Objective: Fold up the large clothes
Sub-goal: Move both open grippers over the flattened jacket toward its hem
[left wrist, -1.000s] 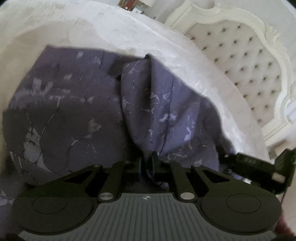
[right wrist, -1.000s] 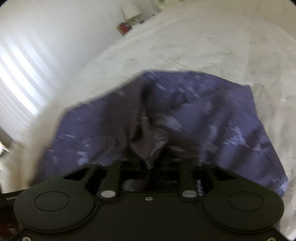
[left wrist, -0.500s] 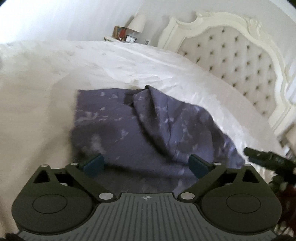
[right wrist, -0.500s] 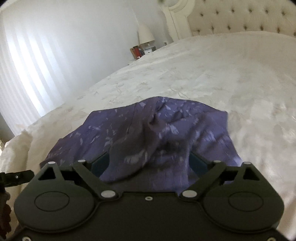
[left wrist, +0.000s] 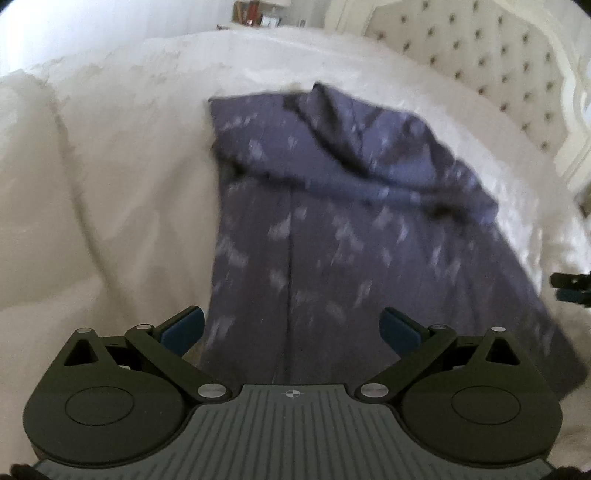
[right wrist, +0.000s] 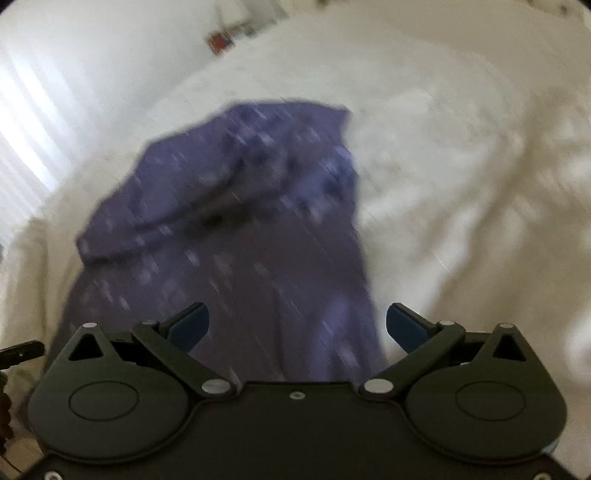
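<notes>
We are logging 1 purple patterned garment (left wrist: 332,229), lying partly folded on the white bed (left wrist: 110,166). Left tongs (left wrist: 291,328) and right tongs (right wrist: 297,326) are hanging above it, jaws just opened wide, gripping nothing. Tufted headboard (left wrist: 498,62) is standing behind.

Both wrist views over garment (left wrist: 332,240)

bed (left wrist: 110,184): white cover, creased | headboard (left wrist: 480,55): cream, tufted | nightstand (left wrist: 258,16): small items, blurred | window (right wrist: 22,122): bright
</notes>
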Motion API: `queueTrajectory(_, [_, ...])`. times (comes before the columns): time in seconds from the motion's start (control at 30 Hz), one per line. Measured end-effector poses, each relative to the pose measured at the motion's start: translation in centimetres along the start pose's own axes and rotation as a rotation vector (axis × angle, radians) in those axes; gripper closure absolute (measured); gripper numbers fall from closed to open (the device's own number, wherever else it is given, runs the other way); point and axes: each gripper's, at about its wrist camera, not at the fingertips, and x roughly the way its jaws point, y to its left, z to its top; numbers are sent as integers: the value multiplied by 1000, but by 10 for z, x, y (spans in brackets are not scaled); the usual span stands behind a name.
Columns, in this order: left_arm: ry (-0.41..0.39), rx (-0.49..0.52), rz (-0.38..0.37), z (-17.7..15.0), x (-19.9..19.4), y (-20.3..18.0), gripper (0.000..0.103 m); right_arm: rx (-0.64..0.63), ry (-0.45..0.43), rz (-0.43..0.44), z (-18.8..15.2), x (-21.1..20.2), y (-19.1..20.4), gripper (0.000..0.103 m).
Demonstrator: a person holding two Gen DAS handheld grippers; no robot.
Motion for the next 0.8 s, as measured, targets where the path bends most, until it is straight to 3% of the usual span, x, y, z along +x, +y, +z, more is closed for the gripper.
queueTrajectory(0.17, [47,8,38,-24,-5,6,0,53,86,-40,-22,-11,-18,1])
queueTrajectory(0.4, [139,90,72,-47,5,1,0,-7,147,-13,-43,-11,-13,1])
queueTrajectory(0.63, [197,122,45,-51,16,-1,0,-101,169,-44,-58,-7,-2,0])
queueTrajectory(0.8, [242,139,27,-49,24,-2,0,-104,177,-12,-59,-5,-5,0])
